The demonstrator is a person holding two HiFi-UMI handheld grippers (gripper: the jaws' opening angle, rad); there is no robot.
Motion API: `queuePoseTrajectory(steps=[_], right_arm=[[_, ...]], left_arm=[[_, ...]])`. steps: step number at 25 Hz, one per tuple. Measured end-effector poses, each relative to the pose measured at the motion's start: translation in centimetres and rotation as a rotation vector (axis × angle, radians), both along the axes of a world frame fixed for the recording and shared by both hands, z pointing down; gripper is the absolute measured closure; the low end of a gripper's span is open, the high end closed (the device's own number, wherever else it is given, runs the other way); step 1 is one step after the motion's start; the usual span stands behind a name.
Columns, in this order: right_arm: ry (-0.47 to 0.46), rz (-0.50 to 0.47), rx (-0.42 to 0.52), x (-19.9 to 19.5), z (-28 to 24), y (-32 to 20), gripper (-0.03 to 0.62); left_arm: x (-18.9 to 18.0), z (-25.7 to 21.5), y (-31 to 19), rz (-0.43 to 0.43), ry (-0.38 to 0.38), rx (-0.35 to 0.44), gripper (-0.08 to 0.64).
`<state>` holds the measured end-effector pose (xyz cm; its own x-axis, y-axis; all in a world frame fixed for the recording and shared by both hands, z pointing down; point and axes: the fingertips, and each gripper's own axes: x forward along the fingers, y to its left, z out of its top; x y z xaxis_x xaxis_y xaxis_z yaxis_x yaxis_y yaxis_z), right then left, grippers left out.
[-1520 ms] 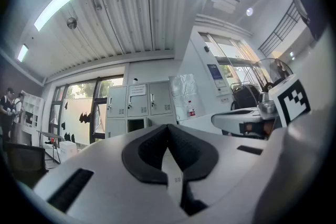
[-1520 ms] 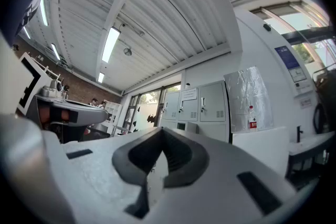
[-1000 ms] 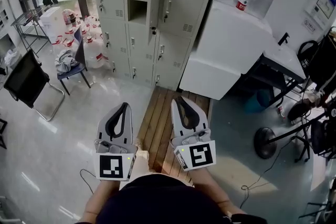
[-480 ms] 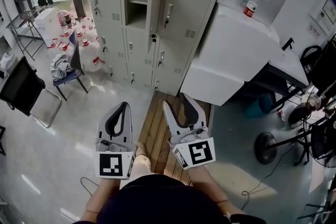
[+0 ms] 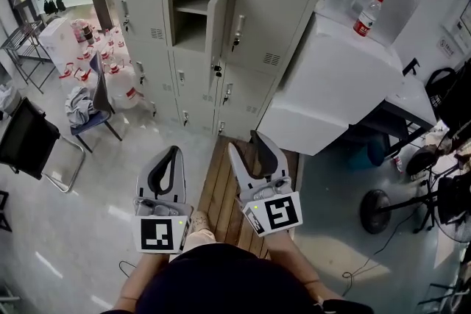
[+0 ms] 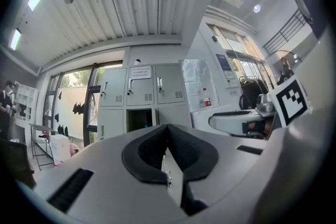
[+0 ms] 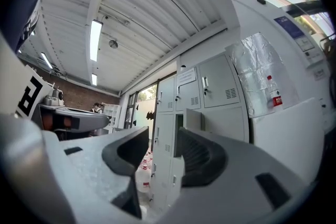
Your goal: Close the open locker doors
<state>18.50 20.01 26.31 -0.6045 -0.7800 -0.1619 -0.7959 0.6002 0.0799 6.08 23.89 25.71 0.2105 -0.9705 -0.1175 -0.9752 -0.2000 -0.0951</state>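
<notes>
1. A clear plastic bottle with a red label (image 5: 366,16) stands upright on a big white box-shaped cabinet (image 5: 331,84), upper right of the head view.
2. A brown slatted wooden board (image 5: 211,180) lies on the pale grey floor (image 5: 73,232), centre.
3. Clear water jugs with red labels (image 5: 116,76) crowd together, upper left.
4. Just below them stands a blue chair (image 5: 94,118) bearing a crumpled grey cloth (image 5: 76,104).
5. A black metal-framed chair (image 5: 28,141) sits at the left edge.
6. A black round-based stand (image 5: 375,211) stands at right.
</notes>
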Motion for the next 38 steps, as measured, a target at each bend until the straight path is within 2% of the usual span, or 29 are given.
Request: queuePoseTrajectory(steps=[11,20,27,38], right_arm=[[-0.001,0.031,-0.007,-3.3,0.3,-8.5,0.425],[0.01,0.022,-0.029,-4.6,1.0,-13.1,0.425],[0.009,-0.028,-0.022,-5.2,1.7,-18.6,0.425],[0.041,-0.164,-0.048,-6.9,3.7,-27.3,0.425]], left_arm=[[-2.6,0.3,-9.0,0.065,0.003,-0.013,0.557],[-3.0,0.7,-14.2,0.095,0.027,-0.026,0.557],[-3.0,1.4,-19.1,0.088,0.031,-0.031,0.557],[-3.9,2.1,-27.7,0.036,0.049,-0.035,0.557]])
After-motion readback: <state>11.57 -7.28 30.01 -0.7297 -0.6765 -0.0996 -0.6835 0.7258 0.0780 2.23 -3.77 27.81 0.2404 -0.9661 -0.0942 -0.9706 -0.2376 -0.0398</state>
